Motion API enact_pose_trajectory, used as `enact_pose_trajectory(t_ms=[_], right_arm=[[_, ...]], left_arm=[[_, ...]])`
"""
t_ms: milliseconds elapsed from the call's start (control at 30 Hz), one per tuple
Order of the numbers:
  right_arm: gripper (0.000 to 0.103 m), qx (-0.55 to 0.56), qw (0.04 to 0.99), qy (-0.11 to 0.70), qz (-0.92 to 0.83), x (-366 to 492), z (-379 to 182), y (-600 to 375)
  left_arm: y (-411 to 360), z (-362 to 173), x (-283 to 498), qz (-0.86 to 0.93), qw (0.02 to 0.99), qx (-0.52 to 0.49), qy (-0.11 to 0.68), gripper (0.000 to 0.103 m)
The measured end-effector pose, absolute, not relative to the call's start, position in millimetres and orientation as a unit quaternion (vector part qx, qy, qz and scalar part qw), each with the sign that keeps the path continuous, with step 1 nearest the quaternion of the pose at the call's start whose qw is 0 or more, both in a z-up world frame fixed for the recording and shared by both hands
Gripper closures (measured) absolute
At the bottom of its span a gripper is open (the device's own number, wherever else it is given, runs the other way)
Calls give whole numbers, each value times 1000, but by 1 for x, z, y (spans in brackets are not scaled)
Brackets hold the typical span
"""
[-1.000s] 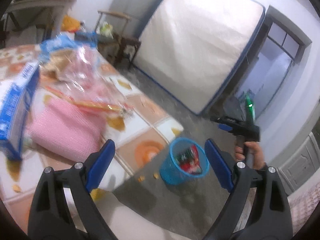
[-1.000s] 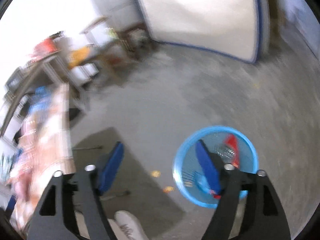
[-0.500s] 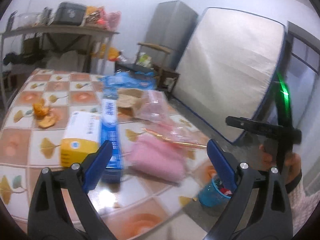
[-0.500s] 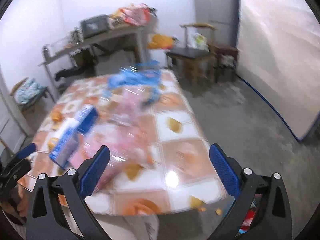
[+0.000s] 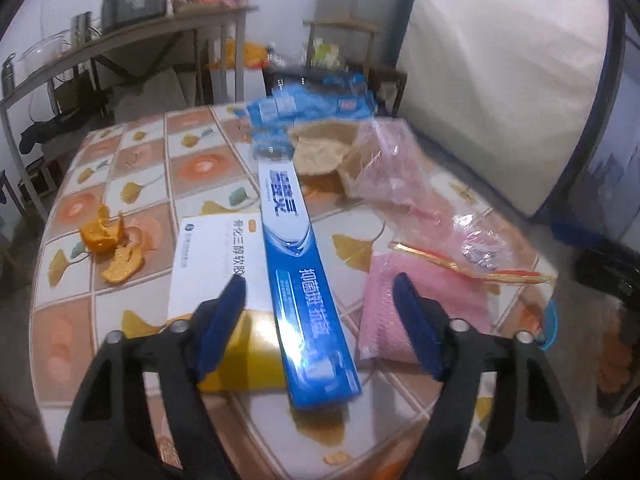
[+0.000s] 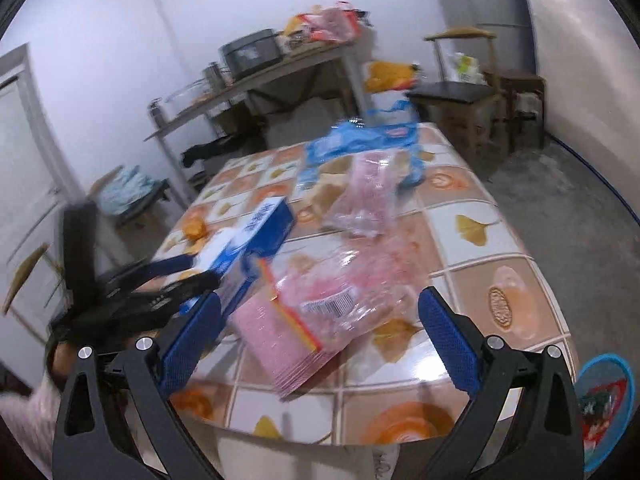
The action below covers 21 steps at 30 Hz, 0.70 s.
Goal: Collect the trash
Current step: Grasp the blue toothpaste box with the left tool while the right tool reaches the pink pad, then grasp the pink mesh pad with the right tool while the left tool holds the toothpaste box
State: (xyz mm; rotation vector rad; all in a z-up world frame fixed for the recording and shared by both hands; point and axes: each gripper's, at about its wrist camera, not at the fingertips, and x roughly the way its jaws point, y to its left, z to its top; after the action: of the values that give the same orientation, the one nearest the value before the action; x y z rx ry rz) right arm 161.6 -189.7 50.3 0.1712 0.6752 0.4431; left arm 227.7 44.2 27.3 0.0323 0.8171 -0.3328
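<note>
Jaws of the left gripper (image 5: pixel 316 304) gape wide, poised low over the long blue toothpaste box (image 5: pixel 302 276) on the tiled table (image 5: pixel 132 160). The right gripper (image 6: pixel 320 334) is also spread and empty, aimed at the pink packet (image 6: pixel 276 340) under a clear plastic bag (image 6: pixel 360 276); the blue trash basket (image 6: pixel 612 404) stands on the floor beside the table.

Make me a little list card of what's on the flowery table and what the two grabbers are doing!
left gripper: open, above long blue toothpaste box
right gripper: open, holding nothing
beside toothpaste box: white-and-yellow carton, flat pink packet
clear crinkly plastic bag: lying over the pink packet
orange peel: table's left side
blue mesh bin: on floor, trash inside
</note>
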Motion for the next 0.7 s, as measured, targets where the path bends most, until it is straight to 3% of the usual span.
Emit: enact_pose_trajectory(t_ms=[233,300,700], right_arm=[[20,28,885,335,322,141,41,-175],[28,22,876,358,322,151,30,-168],[30,-34,876,370,309,181,14,-144]], left_arm=[[36,14,245,-145,889,41,432,58],[36,15,245,-142,888,36,436,64],[46,18,214,-153,881,12,448,68]])
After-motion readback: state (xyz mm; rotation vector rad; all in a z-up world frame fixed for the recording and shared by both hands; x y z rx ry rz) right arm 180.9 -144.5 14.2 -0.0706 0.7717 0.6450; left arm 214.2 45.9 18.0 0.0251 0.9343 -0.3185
